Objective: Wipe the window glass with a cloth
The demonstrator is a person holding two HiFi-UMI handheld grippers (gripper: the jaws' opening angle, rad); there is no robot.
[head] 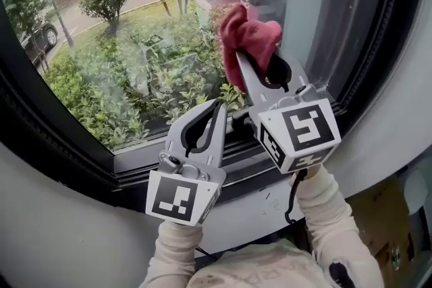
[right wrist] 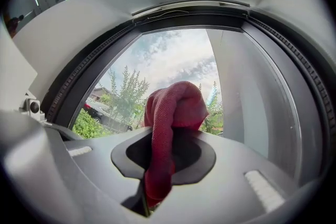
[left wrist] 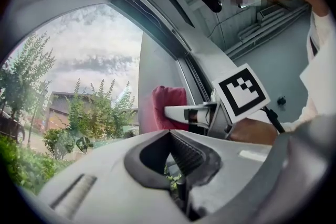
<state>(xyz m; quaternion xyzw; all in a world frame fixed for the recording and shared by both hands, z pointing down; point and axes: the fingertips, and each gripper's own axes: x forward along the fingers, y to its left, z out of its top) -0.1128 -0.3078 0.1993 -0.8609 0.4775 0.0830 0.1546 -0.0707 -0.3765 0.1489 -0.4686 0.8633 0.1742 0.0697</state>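
While the cube (head: 300, 131) on each gripper shows black-and-white square markers, my right gripper (head: 248, 67) pinches the red cloth (head: 246, 34) tight between its fingers, up by the window glass (head: 135, 57) near the pane's right edge. The cloth is bunched and coarse-woven, bulging past my tips. My left gripper (head: 220, 106) hovers near the bottom edge, fingers pressed together on nothing

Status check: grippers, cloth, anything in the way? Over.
Right gripper shut on red cloth, cloth up at window glass. Left gripper shut, empty, low by sill. Nothing seen in the way.
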